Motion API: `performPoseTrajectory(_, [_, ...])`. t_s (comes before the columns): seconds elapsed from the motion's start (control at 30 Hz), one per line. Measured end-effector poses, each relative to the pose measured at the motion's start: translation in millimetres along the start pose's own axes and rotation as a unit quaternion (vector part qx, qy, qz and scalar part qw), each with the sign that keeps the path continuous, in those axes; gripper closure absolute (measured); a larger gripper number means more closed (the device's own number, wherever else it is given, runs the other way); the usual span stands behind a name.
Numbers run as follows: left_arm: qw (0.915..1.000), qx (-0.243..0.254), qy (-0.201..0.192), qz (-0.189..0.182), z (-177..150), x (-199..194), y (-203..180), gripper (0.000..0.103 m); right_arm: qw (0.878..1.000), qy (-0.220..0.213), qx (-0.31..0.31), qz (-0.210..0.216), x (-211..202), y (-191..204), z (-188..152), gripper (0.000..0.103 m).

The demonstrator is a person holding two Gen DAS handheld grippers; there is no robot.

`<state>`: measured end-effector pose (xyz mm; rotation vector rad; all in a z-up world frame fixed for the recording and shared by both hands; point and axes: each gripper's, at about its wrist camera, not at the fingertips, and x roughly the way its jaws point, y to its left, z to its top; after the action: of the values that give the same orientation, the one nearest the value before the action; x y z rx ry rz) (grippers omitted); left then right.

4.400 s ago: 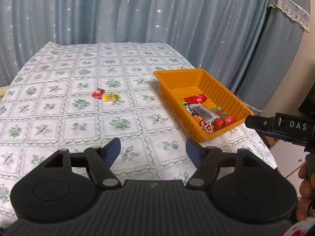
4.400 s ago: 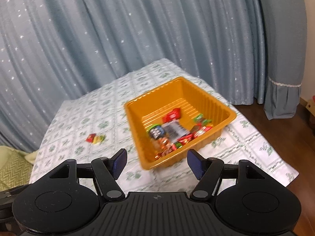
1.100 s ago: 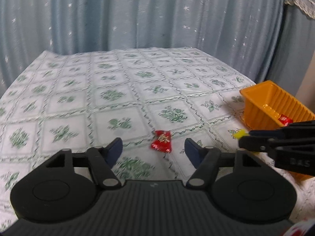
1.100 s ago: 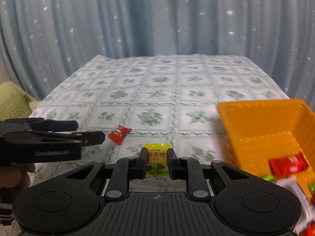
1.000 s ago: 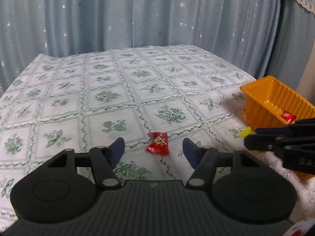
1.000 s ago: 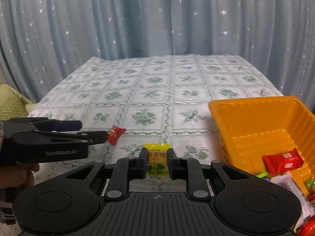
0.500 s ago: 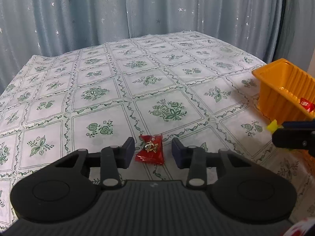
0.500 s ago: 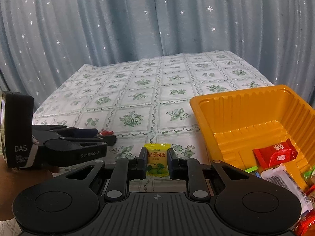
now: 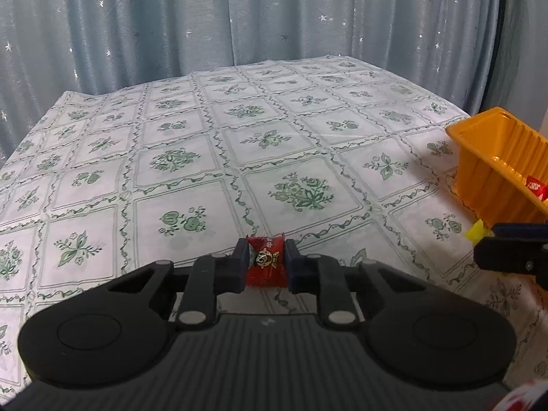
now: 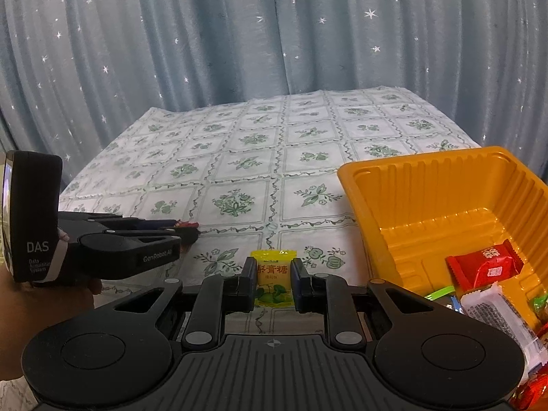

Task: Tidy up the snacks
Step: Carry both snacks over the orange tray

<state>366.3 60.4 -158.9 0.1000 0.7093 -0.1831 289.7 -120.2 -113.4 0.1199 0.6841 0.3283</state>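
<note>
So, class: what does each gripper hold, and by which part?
The left gripper pinches the red candy across its side edges; the right gripper pinches the yellow candy across its side edges.

The desk (image 9: 171, 178) wears a white cloth with a grid of green vines and green flowers and fruits. The curtain (image 10: 205, 34) behind is grey-blue with small white stars. The tray (image 10: 428, 198) is orange. One candy (image 9: 265, 265) is red with a gold mark, the other candy (image 10: 274, 282) is yellow with green leaves. Both hand-held grippers are black: left hand-held gripper (image 9: 263, 263), right hand-held gripper (image 10: 273, 282).
</note>
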Motion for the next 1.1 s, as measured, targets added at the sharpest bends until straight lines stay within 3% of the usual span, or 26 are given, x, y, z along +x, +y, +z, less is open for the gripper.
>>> performPoseTrajectory(0.4, [0.9993, -0.037, 0.008, 0.002, -8.8, -38.0, -3.6, 0.085, 1.0, -0.006, -0.018, -0.007, -22.4, 9.6, -5.8, 0.082])
performPoseTrajectory(1.1, [0.9951, -0.092, -0.025, -0.025, -55.4, -210.4, -83.3, 0.085, 0.999, -0.016, 0.028, -0.042, -162.1, 12.8, -40.1, 0.082])
